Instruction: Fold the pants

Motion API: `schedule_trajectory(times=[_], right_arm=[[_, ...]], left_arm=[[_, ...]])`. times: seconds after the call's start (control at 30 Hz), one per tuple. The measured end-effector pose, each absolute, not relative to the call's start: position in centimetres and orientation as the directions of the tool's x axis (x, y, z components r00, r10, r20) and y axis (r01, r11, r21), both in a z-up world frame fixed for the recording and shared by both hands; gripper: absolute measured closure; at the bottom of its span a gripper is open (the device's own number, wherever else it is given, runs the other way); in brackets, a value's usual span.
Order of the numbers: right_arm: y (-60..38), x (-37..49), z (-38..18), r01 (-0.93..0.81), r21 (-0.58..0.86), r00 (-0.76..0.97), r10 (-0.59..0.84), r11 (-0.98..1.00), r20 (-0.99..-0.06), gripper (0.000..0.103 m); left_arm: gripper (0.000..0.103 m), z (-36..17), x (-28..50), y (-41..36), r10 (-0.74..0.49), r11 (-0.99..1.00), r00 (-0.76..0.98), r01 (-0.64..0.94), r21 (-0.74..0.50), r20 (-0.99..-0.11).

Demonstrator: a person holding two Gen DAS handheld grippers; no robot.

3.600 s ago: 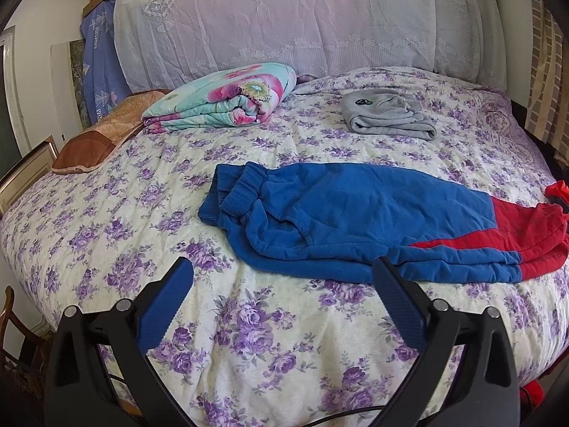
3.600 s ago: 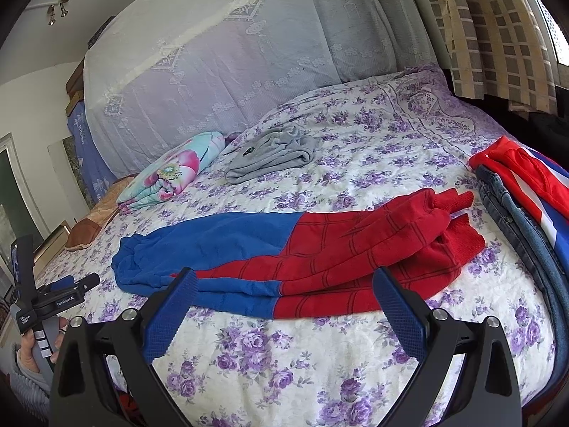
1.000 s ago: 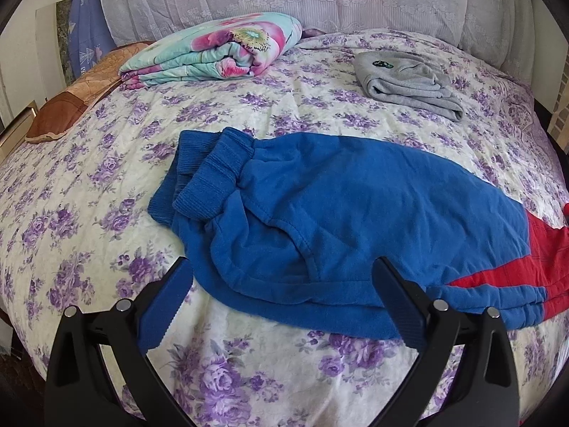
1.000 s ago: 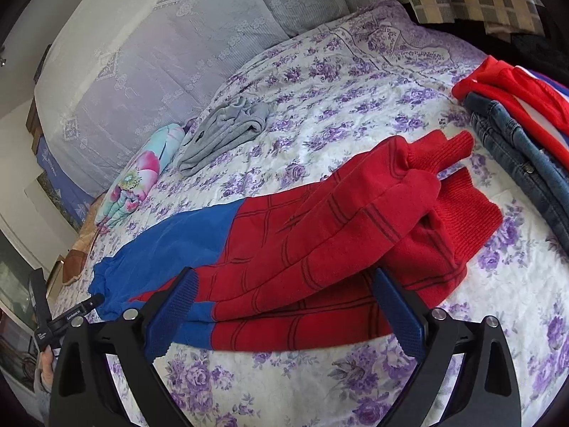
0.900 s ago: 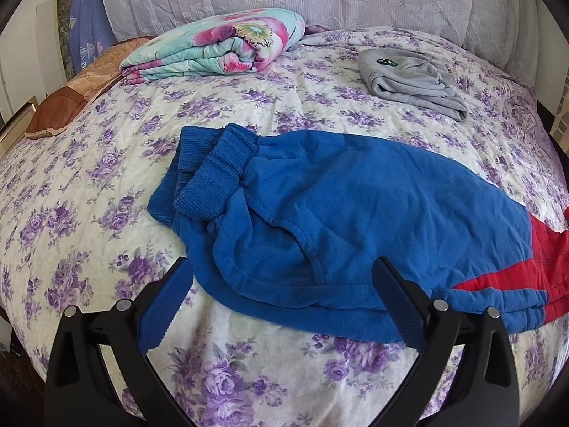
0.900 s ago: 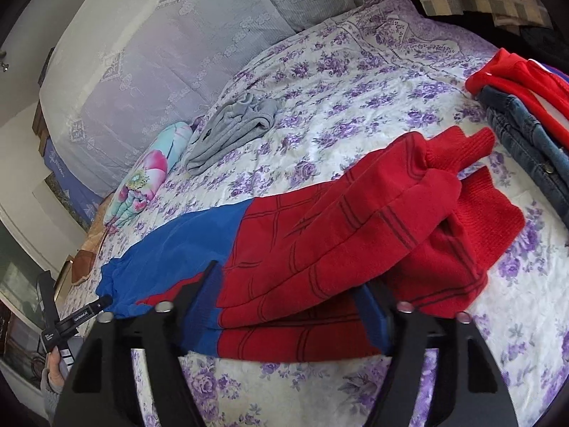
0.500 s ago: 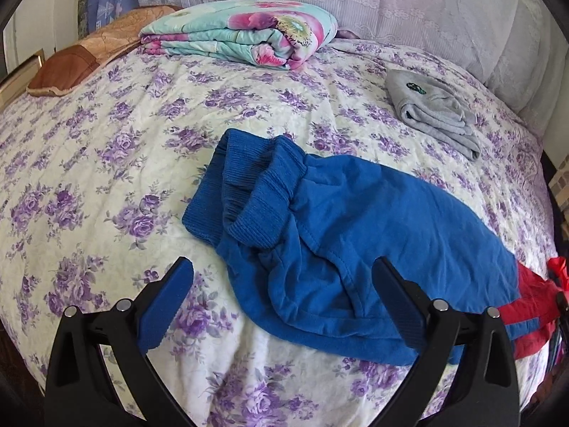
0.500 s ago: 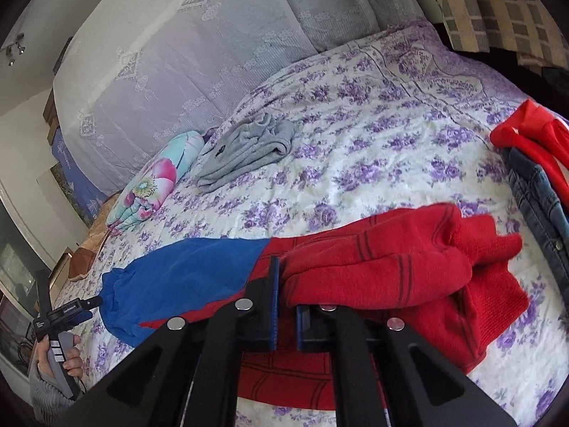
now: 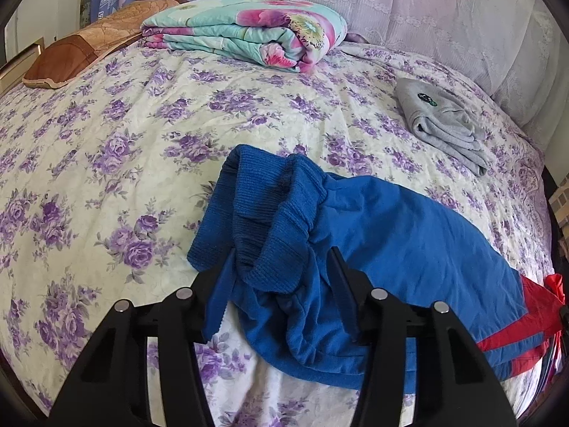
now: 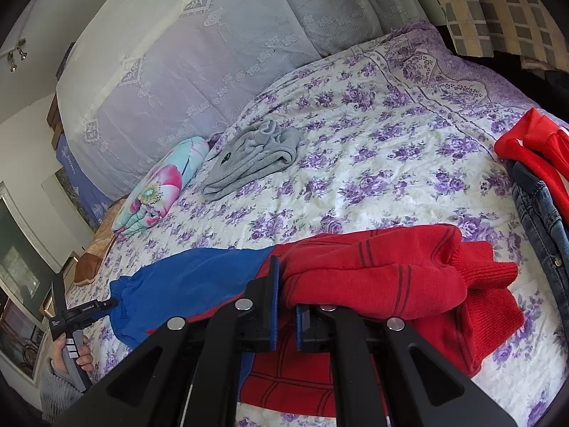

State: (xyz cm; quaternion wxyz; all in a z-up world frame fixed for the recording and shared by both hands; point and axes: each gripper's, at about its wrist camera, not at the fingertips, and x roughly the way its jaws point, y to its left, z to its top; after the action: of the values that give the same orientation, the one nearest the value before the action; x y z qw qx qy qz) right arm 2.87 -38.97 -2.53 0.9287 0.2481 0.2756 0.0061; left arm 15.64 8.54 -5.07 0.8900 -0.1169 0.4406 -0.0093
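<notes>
The pants (image 9: pixel 409 242) are blue at the waist and red at the legs, lying across a floral bedspread (image 9: pixel 106 163). In the left wrist view my left gripper (image 9: pixel 281 277) is shut on the bunched blue ribbed waistband (image 9: pixel 263 220), which hangs over its fingers. In the right wrist view my right gripper (image 10: pixel 286 306) is shut on the red legs (image 10: pixel 377 277), lifted a little off the bed; the blue waist end (image 10: pixel 185 284) trails to the left, where the left gripper (image 10: pixel 89 311) shows small in a hand.
A folded floral quilt (image 9: pixel 249 32) and a brown pillow (image 9: pixel 81 49) lie at the bed's head. Folded grey pants (image 9: pixel 444 128) lie beyond the blue pants. Jeans (image 10: pixel 540 220) and a red garment (image 10: pixel 533 146) are piled at the right. A curtain (image 10: pixel 498 10) hangs beyond.
Both grippers have closed on the pants: the right on the red legs, then the left on the blue waistband. Both ends are now bunched and slightly raised.
</notes>
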Motion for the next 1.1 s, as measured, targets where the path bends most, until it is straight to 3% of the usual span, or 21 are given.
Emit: schedule_trajectory(times=[0.17, 0.2, 0.23, 0.33, 0.73, 0.97, 1.1], right_arm=[[-39.0, 3.0, -2.6, 0.121, 0.465, 0.842, 0.157, 0.877, -0.516, 0.096], [-38.9, 3.0, -2.6, 0.119, 0.465, 0.842, 0.159, 0.877, -0.515, 0.096], [-38.9, 3.0, -2.6, 0.117, 0.464, 0.843, 0.160, 0.878, -0.514, 0.096], [-39.0, 2.9, -2.4, 0.114, 0.471, 0.852, 0.158, 0.874, -0.499, 0.096], [-41.3, 7.4, 0.6, 0.065, 0.472, 0.886, 0.167, 0.879, -0.433, 0.096], [-44.7, 19.7, 1.1, 0.109, 0.466, 0.836, 0.173, 0.878, -0.521, 0.096], [-46.5, 27.3, -1.9, 0.240, 0.457, 0.717, 0.161, 0.857, -0.678, 0.077]], left_arm=[[0.068, -5.2, 14.7, 9.1, -0.137, 0.968, 0.611, -0.084, -0.236, -0.779], [0.073, -5.1, 14.8, 9.1, -0.135, 0.969, 0.613, -0.081, -0.232, -0.779], [0.084, -5.1, 14.9, 9.2, -0.140, 0.968, 0.615, -0.081, -0.238, -0.776], [0.090, -4.3, 15.2, 9.9, -0.205, 0.948, 0.625, -0.065, -0.312, -0.753], [0.092, -1.7, 19.3, 9.5, -0.294, 0.918, 0.652, -0.010, -0.395, -0.699], [0.092, 0.3, 28.1, 9.6, -0.219, 0.922, 0.702, -0.078, -0.380, -0.677], [0.083, -1.9, 33.4, 10.8, -0.178, 0.888, 0.647, -0.218, -0.405, -0.741]])
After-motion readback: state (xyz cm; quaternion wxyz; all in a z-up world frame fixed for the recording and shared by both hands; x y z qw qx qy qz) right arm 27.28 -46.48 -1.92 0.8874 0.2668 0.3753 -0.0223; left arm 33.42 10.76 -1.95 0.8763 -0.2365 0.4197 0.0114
